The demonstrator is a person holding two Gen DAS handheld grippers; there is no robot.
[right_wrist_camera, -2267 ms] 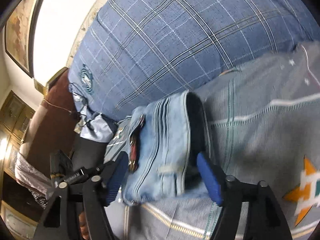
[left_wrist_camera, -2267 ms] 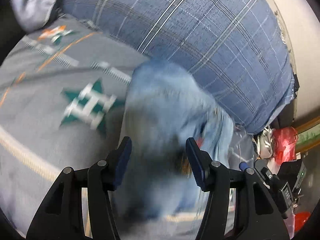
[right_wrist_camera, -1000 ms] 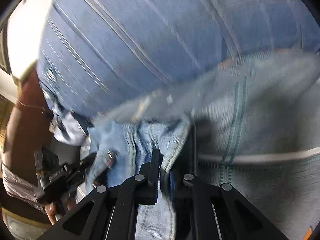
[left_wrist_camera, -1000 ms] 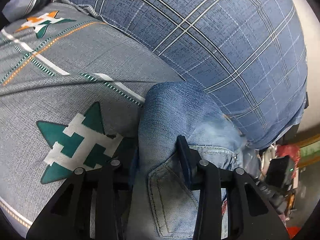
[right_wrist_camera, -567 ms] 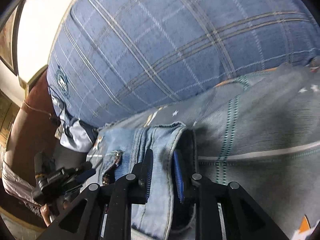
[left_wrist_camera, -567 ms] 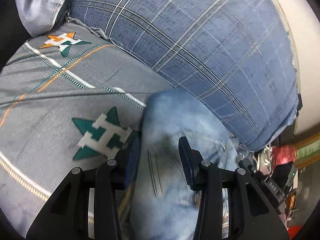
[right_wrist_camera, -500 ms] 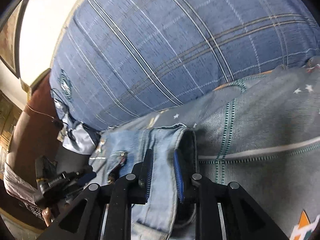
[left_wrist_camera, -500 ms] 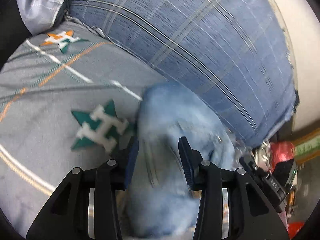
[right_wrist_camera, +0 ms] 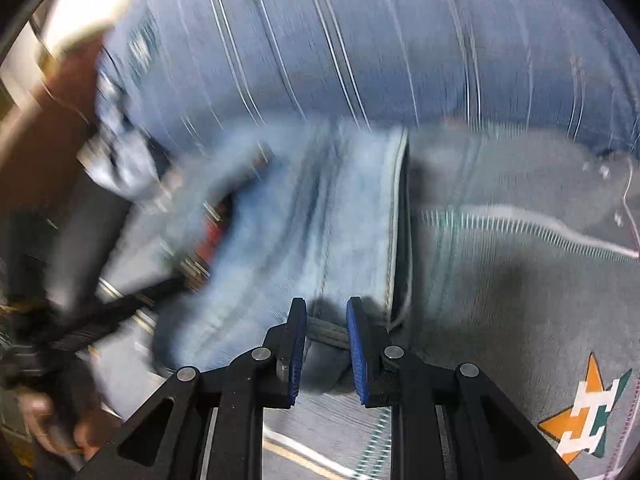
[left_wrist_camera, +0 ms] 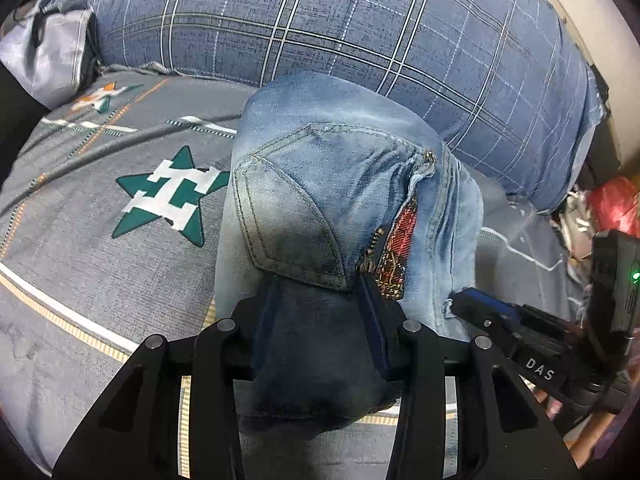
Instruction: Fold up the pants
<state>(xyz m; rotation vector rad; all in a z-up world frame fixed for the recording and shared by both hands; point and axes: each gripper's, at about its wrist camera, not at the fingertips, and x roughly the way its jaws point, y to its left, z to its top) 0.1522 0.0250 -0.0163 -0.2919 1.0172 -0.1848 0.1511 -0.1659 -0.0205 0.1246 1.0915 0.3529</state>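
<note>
The pants are light blue jeans point(left_wrist_camera: 328, 184) folded into a thick bundle on a grey bedspread, back pocket up. My left gripper point(left_wrist_camera: 316, 308) is shut on the near end of the jeans, its blue pads pressed into the denim. My right gripper point(left_wrist_camera: 480, 308) shows at the bundle's right edge in the left wrist view. In the blurred right wrist view the jeans point(right_wrist_camera: 320, 216) lie ahead, and my right gripper point(right_wrist_camera: 326, 324) holds their near edge between narrowly parted pads.
A big blue plaid pillow point(left_wrist_camera: 360, 28) lies right behind the jeans. The grey bedspread point(left_wrist_camera: 80, 248) with star patterns spreads left. Red bags and clutter point(left_wrist_camera: 612, 204) sit beyond the bed's right edge. A grey cloth point(left_wrist_camera: 44, 52) lies far left.
The jeans bundle has been pulled nearer to me and lifted a little at its near end. The right wrist view has swung and blurred; the right pads have spread slightly wider.
</note>
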